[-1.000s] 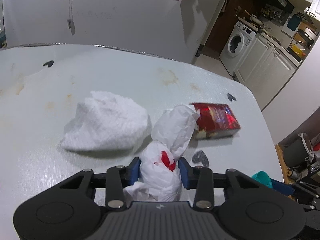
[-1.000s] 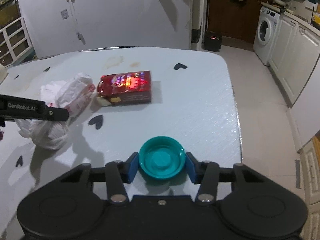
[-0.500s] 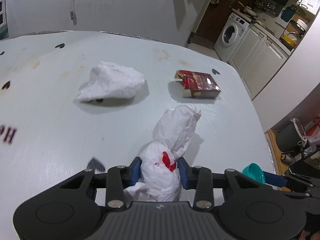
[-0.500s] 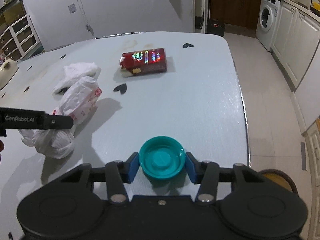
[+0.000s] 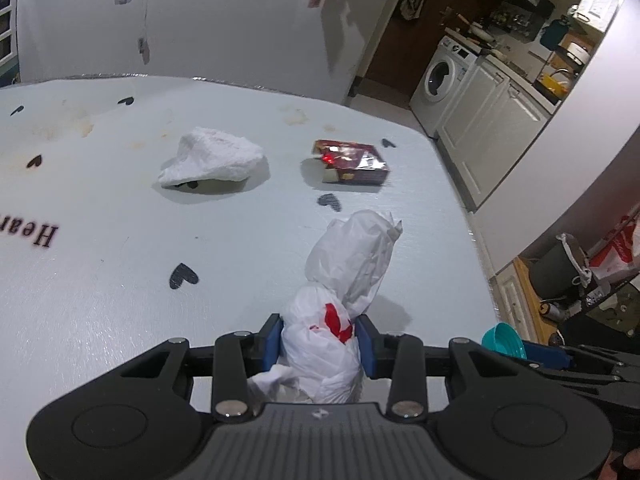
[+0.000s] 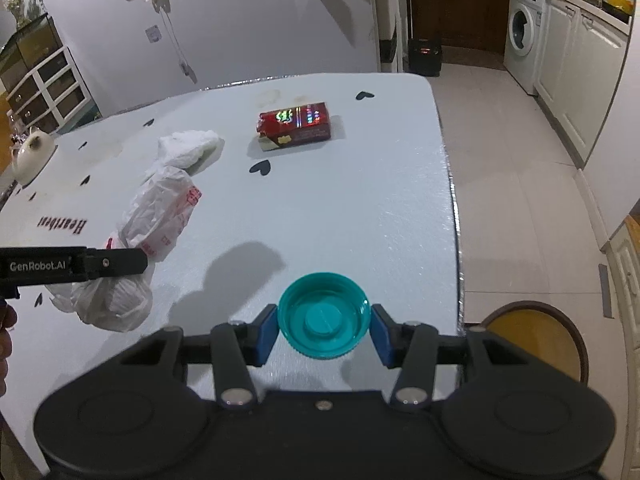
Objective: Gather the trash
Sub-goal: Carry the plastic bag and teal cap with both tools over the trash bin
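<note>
Crumpled white bag [image 5: 320,344] clamped; teal lid [image 6: 323,316] gripped.

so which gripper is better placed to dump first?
Right, probably. The right gripper holds the teal cap at the table edge, beside the bin. The left gripper holds its plastic bag further in.

A washing machine [image 5: 442,80] stands beside white cabinets [image 5: 492,128]; a round stool [image 6: 534,338] below.

A pale blue table cover printed with small black hearts [image 6: 360,208] fills the foreground before a plain white wall [image 5: 224,28]. Beyond it, light floor tiles [image 6: 500,152] lead to white kitchen cabinets [image 6: 580,60], a white front-loading washing machine [image 6: 524,36] and a dark wooden door [image 6: 452,4]. A white drawer shelf [image 6: 44,84] stands far left.
</note>
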A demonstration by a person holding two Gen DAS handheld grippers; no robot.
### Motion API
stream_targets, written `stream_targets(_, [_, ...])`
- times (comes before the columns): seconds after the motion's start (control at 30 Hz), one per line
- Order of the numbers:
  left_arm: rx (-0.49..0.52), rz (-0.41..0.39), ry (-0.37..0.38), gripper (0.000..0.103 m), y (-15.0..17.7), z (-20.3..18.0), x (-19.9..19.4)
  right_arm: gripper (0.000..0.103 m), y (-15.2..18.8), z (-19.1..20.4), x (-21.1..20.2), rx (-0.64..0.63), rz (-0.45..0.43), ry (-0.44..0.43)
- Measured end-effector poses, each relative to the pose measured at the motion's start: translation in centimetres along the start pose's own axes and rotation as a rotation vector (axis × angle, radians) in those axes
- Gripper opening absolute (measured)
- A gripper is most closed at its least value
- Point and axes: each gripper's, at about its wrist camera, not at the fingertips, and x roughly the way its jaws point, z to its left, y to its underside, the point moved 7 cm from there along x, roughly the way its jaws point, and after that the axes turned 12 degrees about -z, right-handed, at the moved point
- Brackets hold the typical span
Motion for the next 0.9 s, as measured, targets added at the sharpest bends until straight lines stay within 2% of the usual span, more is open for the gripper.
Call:
stream_targets(0.33, [0.028,-0.016,0.014,0.040,1.4,-4.3,-1.8,0.050,-0.1,-3.6,-4.3,0.057,-0.058,0.038])
stream_targets(0.57, [0.038,-0.037,-0.016,0.040,2.0,-8.6,-2.1,0.050,-0.4,-8.3,-6.4,0.073,-0.085,0.052])
stream_targets(0.9, [0.037,-0.058,-0.068,0.040,2.7,-16.8,-0.3,0.050,-1.5,-16.1,-8.2,0.039,-0.092,0.012])
